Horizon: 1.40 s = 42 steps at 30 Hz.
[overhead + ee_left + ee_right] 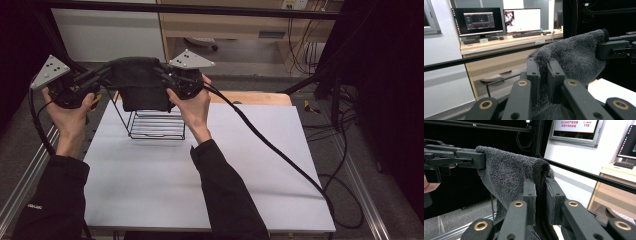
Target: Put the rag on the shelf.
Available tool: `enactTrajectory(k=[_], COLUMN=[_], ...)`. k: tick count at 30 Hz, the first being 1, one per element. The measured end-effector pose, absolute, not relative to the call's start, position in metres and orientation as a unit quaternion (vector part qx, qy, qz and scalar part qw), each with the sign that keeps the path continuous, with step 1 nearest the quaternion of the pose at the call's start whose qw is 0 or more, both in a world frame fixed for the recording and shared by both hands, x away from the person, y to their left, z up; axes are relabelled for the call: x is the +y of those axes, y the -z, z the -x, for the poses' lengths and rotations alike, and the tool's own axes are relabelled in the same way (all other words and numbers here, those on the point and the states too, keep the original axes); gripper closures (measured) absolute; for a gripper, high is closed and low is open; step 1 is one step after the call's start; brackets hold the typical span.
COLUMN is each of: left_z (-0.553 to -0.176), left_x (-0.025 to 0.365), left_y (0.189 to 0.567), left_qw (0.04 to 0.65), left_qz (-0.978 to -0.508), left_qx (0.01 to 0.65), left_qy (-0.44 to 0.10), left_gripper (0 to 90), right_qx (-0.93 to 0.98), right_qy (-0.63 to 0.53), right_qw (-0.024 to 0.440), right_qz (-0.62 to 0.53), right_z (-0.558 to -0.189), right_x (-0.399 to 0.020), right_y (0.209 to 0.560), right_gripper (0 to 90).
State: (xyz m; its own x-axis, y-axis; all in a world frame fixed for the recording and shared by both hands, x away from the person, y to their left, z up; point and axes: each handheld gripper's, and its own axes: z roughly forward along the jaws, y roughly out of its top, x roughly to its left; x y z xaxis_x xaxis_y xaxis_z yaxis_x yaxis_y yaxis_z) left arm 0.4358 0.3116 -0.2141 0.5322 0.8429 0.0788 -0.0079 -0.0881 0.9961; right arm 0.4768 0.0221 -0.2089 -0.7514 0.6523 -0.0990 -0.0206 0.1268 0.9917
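A dark grey fluffy towel [142,82] hangs folded and stretched in the air above a black wire rack [156,124].

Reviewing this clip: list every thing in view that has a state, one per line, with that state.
Left gripper: shut on the towel's corner.
Right gripper: shut on the opposite corner.
Towel: dark grey, stretched between both grippers, hanging above the rack.
Wire rack: upright on the table, bare.
Table: covered by a white sheet.
Monitors: switched on.

Dim surroundings — monitors glare; frames slightly soft.
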Motion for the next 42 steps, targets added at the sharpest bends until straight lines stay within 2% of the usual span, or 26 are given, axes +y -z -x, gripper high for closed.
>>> enactTrajectory(k=[10, 20, 31, 42], left_z=[-0.444, -0.453, -0.422, -0.423], left_x=[0.306, 0.305, 0.311, 0.310], left_y=[0.201, 0.191, 0.226, 0.237], left_qw=[0.586, 0.600, 0.599, 0.583], left_qz=[-0.641, -0.631, -0.636, -0.651], left_qx=[0.335, 0.341, 0.320, 0.335], left_qy=[-0.364, -0.355, -0.365, -0.352], left_gripper=[81.9, 81.9, 81.9, 80.9], right_qx=[0.689, 0.683, 0.707, 0.718], right_qy=[-0.629, -0.628, -0.608, -0.599], right_qw=[0.263, 0.282, 0.299, 0.280], right_qz=[-0.247, -0.244, -0.202, -0.220], right_z=[-0.485, -0.493, -0.458, -0.460], right_x=[0.021, 0.020, 0.024, 0.023], right_y=[0.206, 0.190, 0.209, 0.220], right_gripper=[81.0, 81.1, 81.0, 80.4])
